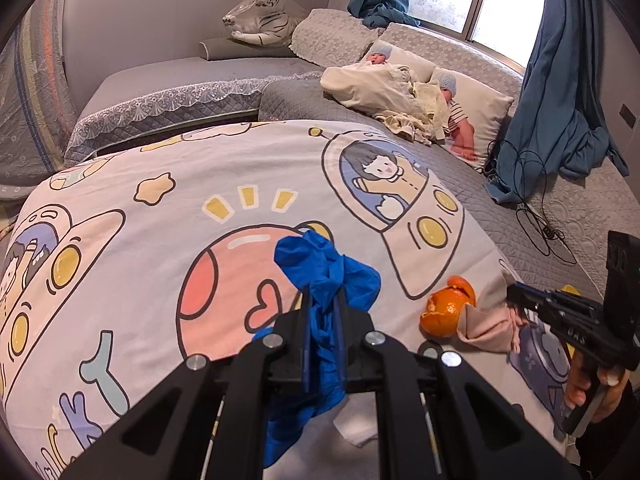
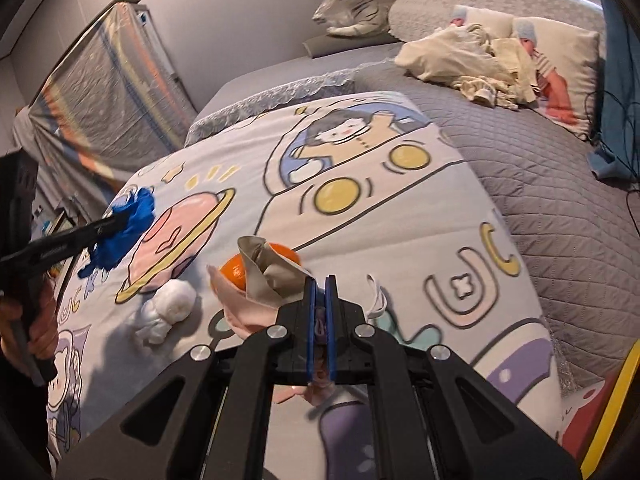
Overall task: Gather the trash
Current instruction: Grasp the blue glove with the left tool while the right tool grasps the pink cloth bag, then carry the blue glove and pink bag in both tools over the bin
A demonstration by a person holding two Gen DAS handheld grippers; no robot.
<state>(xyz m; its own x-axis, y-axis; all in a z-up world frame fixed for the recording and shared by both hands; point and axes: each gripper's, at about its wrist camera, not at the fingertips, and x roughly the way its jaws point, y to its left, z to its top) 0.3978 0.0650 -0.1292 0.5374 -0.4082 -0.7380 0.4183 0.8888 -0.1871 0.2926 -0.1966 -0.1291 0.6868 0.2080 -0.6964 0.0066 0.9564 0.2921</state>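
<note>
1. My left gripper (image 1: 322, 308) is pinched shut on the blue glove (image 1: 326, 272); the glove bunches above the fingertips at 12 o'clock and hangs limp below them, lifted off the cartoon quilt (image 1: 160, 220).
2. In the right wrist view, the white tissue wad (image 2: 168, 308) lies loose on the quilt at about 10 o'clock from my right gripper, between my two hands, just beside the peel.
3. The orange peel (image 2: 240, 270) sits at 11 o'clock, touching the pink cloth bag (image 2: 244, 308).
4. My right gripper (image 2: 320, 296) is closed on that bag's fabric, its mouth gaping toward 11 o'clock, long axis running away from me.
5. I judge the glove should travel rightward to the bag mouth; the right hand is nearer the wad and peel.
</note>
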